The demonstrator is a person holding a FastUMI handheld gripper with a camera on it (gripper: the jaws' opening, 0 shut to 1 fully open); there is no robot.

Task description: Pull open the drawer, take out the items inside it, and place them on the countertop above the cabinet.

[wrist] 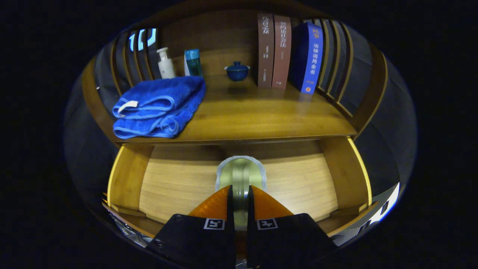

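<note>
Wooden drawer (175, 186) open, gripper (241, 192) clamping sponge (241, 172)

Folded blue towel (158, 106) lies at one end of the shelf. Behind it: white pump bottle (165, 63), teal bottle (193, 62) beside it. Lidded blue cup (237, 71) mid-shelf. Two brown books (273, 50) and blue book (308, 56) upright.
</note>
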